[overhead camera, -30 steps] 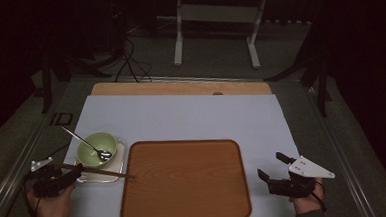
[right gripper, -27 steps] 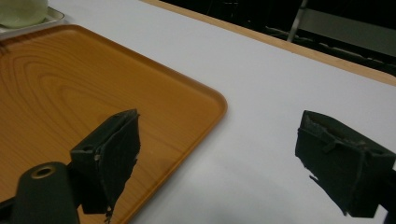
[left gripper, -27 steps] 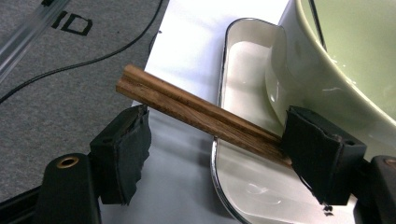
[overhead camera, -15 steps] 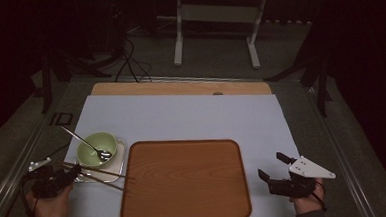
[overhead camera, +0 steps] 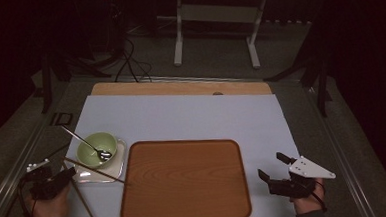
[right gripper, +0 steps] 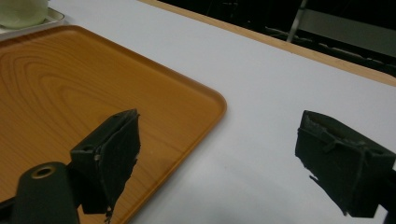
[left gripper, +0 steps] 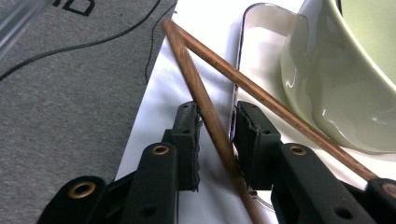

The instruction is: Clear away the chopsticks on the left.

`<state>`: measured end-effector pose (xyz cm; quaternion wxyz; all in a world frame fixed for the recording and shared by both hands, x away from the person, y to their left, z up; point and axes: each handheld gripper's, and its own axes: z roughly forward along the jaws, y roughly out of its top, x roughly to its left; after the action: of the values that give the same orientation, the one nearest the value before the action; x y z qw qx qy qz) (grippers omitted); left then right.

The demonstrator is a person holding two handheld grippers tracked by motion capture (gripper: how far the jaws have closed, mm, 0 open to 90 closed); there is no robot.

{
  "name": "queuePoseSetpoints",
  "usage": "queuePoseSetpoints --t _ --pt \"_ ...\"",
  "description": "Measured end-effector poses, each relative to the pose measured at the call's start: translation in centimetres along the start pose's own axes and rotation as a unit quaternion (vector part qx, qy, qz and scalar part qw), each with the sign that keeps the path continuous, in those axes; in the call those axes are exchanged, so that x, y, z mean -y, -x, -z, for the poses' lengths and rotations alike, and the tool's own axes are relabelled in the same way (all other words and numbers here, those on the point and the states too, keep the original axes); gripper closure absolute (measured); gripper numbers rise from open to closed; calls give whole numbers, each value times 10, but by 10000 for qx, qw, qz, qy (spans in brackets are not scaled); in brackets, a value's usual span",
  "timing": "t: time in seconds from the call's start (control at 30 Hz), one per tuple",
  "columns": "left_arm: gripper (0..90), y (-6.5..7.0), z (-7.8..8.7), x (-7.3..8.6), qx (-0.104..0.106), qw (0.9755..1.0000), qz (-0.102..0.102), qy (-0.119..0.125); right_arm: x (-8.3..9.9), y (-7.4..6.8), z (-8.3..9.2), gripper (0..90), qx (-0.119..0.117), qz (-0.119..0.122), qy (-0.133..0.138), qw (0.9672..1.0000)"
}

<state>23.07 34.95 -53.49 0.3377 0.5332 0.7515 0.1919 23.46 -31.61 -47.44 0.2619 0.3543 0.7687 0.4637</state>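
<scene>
A green bowl with a metal spoon in it stands on a white plate at the left of the table. Two brown chopsticks lie there: one chopstick runs between the pads of my left gripper, the other chopstick leans across the plate by the bowl. The left jaws have just been closing around that chopstick and the plate's rim, with slim gaps still showing. My left gripper sits beside the plate. My right gripper stands open over the mat, holding nothing.
A wooden tray lies in the middle of the pale mat, its corner just left of my right gripper. Grey carpet and cables lie beyond the table's left edge. A metal stand is behind the table.
The left gripper's jaws have narrowed from wide open to close around the chopstick by the plate. Both hands stayed where they were.
</scene>
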Motion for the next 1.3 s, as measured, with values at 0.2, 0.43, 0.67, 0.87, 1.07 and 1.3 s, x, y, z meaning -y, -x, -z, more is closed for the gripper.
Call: queuePoseSetpoints --t 0.2,0.43,0.67,0.87,1.07,1.3 --pt "835 4 3 0 23 10000 -12 7 0 0 0 138 -6 6 -10 10000" --pt "849 3 16 0 92 9996 135 221 0 0 0 137 -22 3 -12 10000" --pt "850 11 39 0 423 9969 172 642 0 0 0 137 -19 10 1 10000" --pt "850 31 51 -2 659 9938 -117 884 0 0 1 138 -17 0 17 10000" --pt "850 55 65 -5 1040 9876 -284 1140 0 1 0 138 -14 -6 19 10000" --pt "850 84 68 -5 1415 9815 -453 1206 -1 0 0 138 -13 7 15 10000"
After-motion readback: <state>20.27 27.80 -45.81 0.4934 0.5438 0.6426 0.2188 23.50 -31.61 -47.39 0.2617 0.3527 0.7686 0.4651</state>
